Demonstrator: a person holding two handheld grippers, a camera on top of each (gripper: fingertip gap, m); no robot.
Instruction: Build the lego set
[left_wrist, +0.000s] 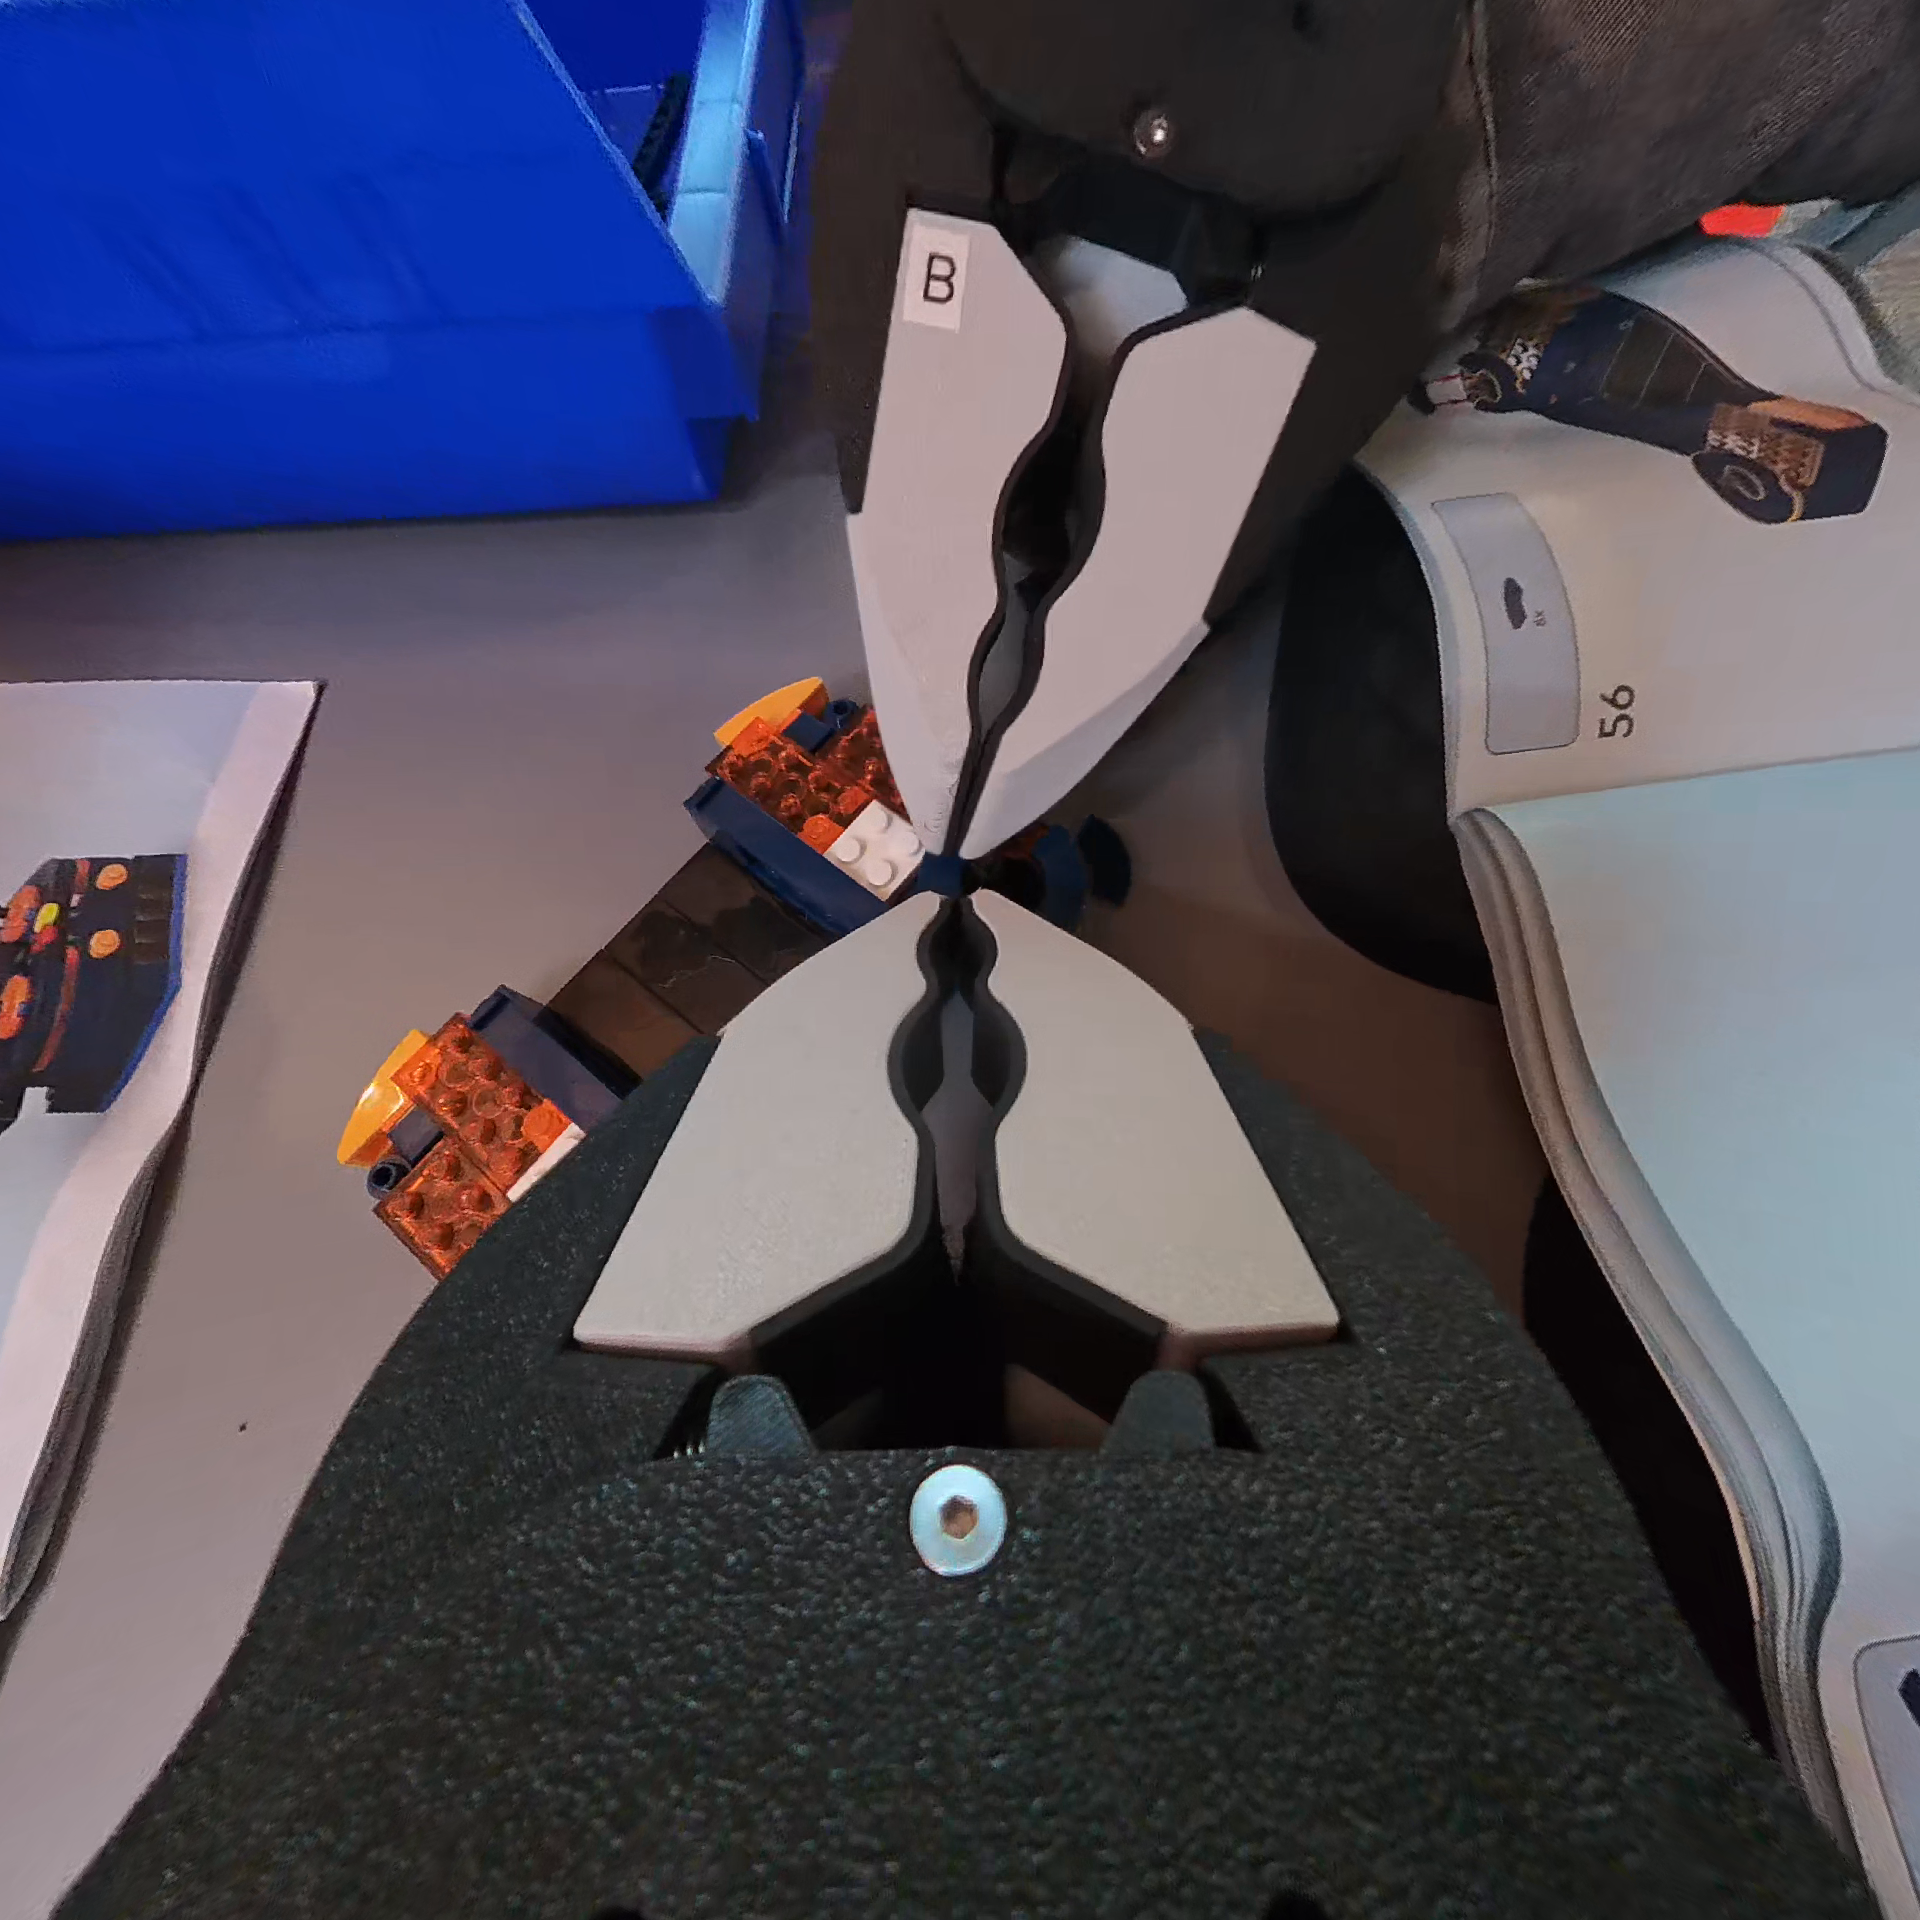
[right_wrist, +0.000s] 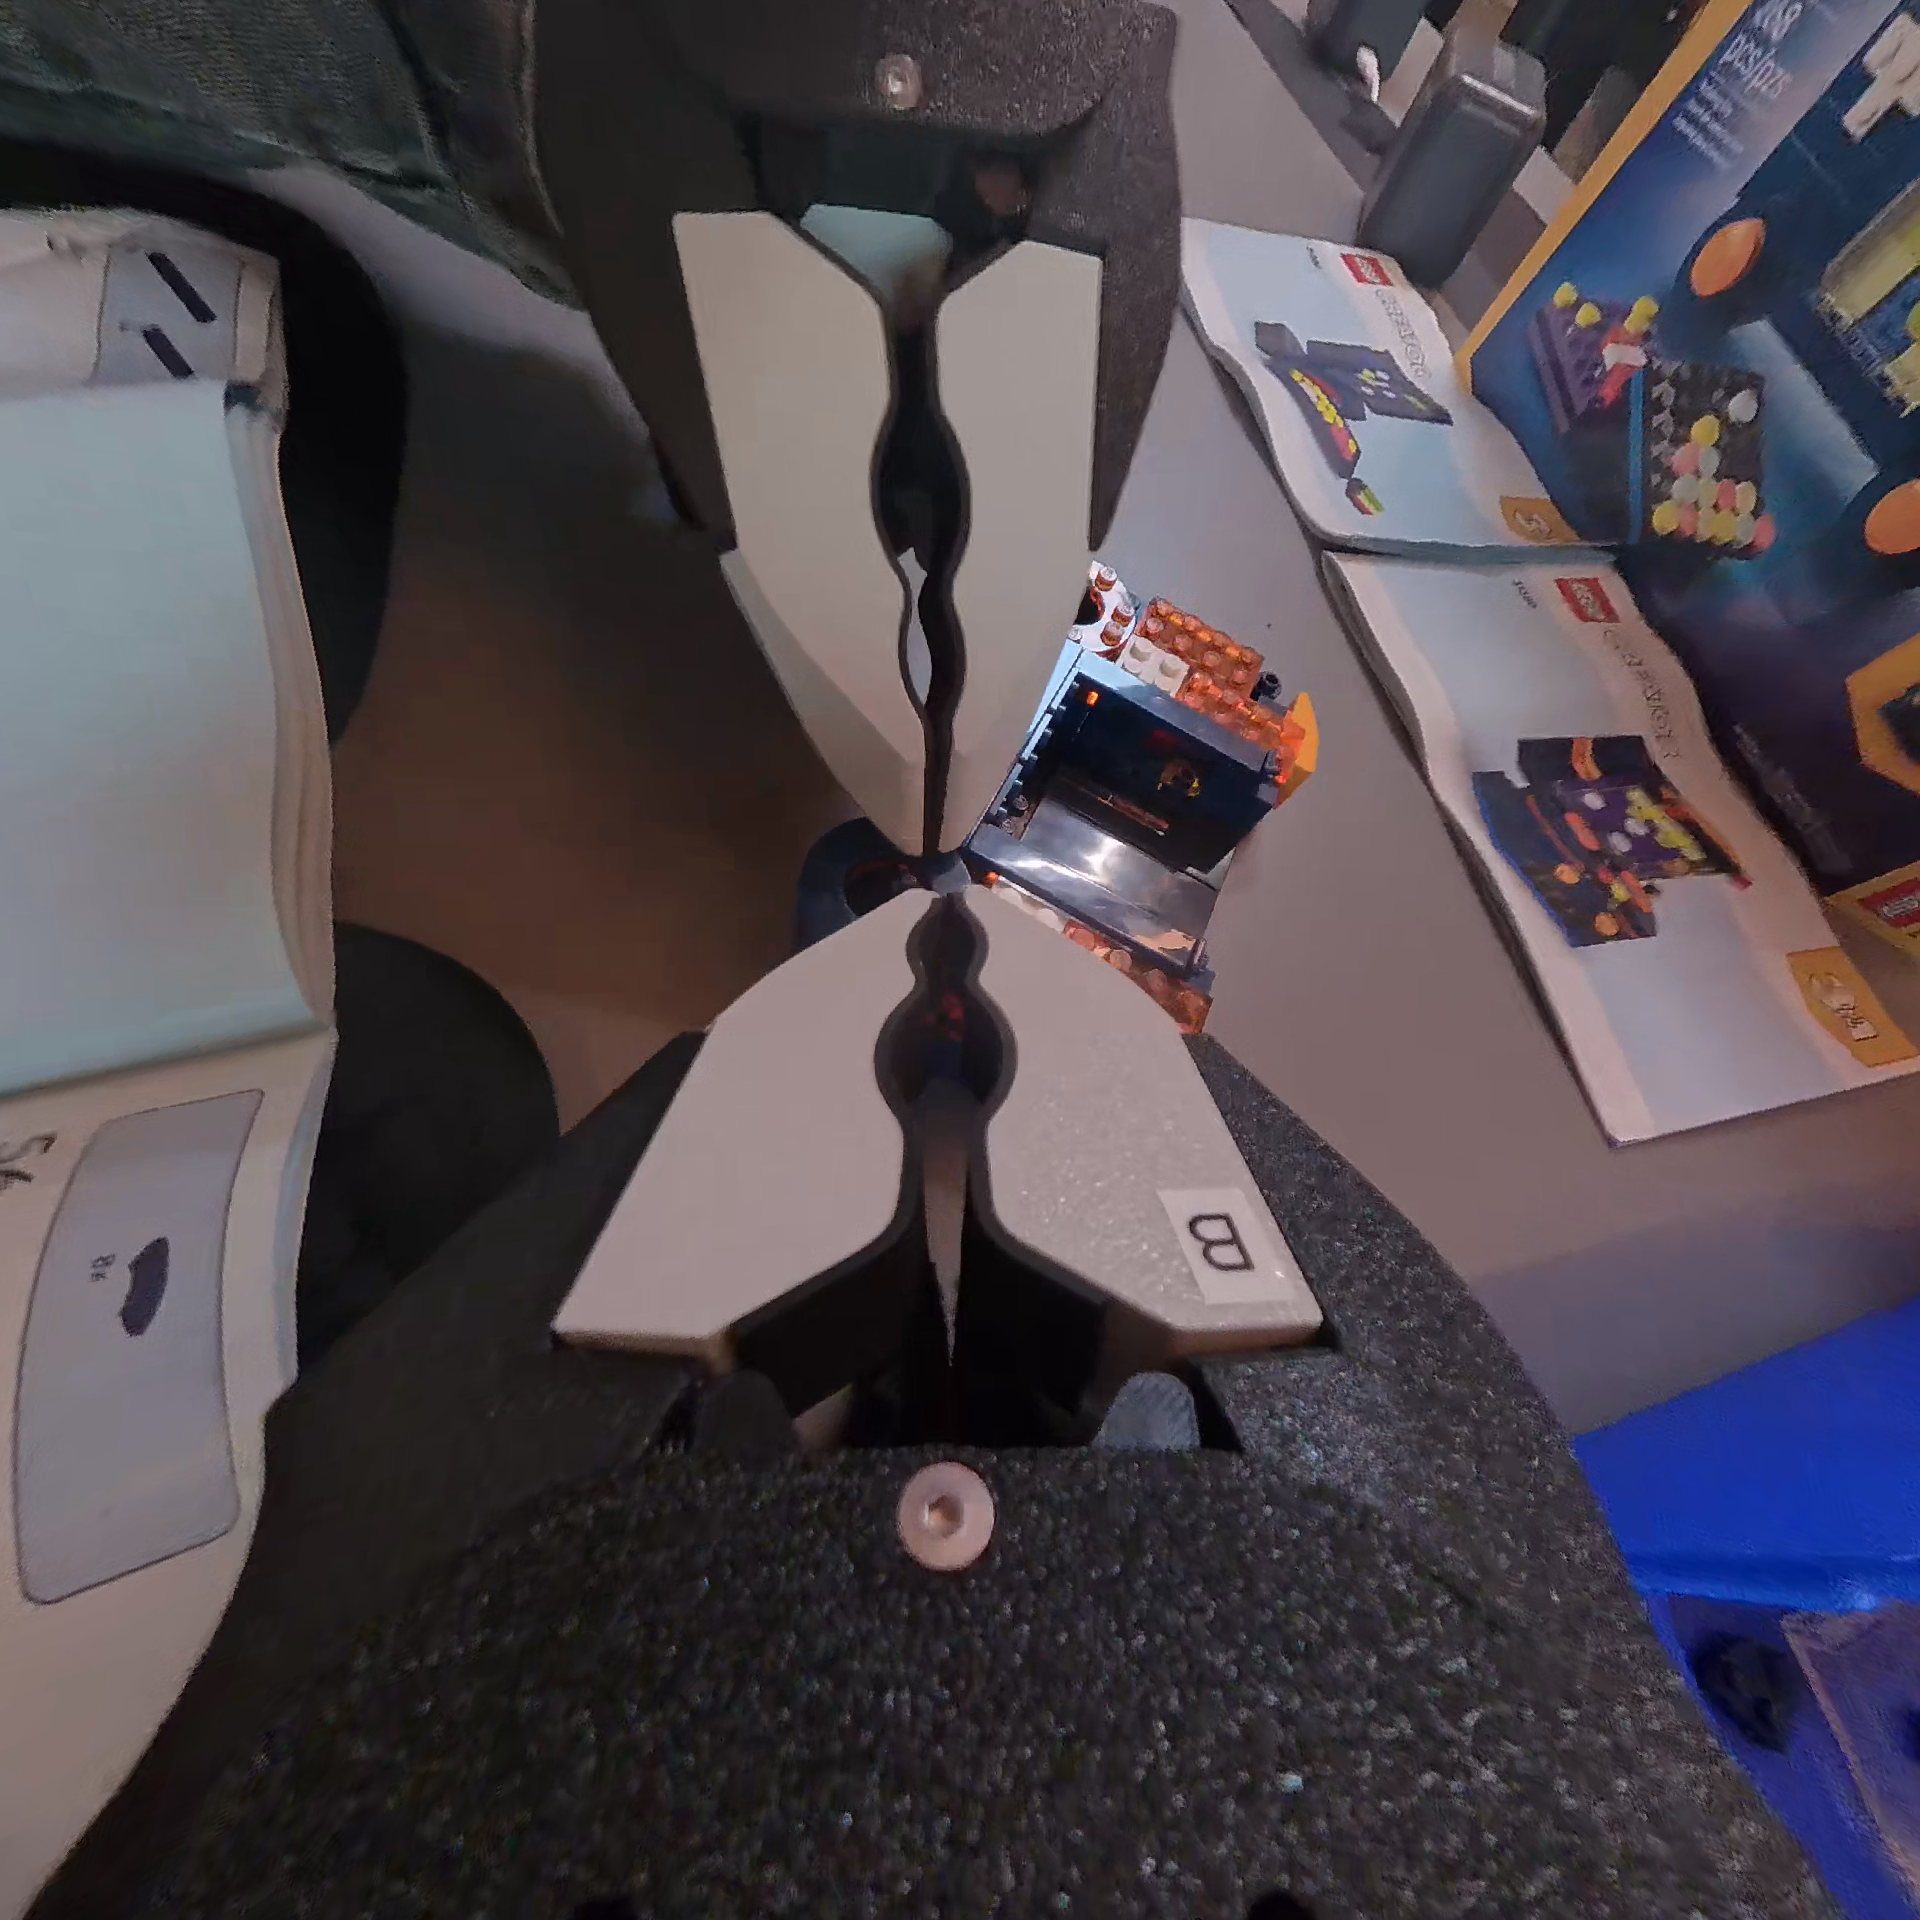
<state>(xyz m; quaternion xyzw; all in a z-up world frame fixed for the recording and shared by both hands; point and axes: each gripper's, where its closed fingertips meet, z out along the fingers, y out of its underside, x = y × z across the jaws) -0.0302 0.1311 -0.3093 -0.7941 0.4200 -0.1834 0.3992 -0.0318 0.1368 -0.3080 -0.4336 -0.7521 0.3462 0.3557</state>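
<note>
A partly built lego model (left_wrist: 717, 935) of black tiles, dark blue bricks and clear orange bricks lies on the grey table; it also shows in the right wrist view (right_wrist: 1143, 769). My left gripper (left_wrist: 951, 906) and right gripper (left_wrist: 958, 847) meet tip to tip just right of the model. Both are shut, and a small dark blue piece (left_wrist: 943, 873) is pinched where the tips meet. In the right wrist view my right gripper (right_wrist: 940, 906) comes from below and the left gripper (right_wrist: 935, 847) from above, with the piece (right_wrist: 940, 871) between them. A dark blue curved part (left_wrist: 1086, 862) lies just behind the tips.
A blue bin (left_wrist: 343, 312) stands at the back left. An open instruction booklet (left_wrist: 1714, 1039) lies to the right and a printed sheet (left_wrist: 125, 935) to the left. In the right wrist view, two more booklets (right_wrist: 1610, 831) and the set's box (right_wrist: 1714, 312) lie on the right. My two grippers' fingertips are within a few centimetres of each other.
</note>
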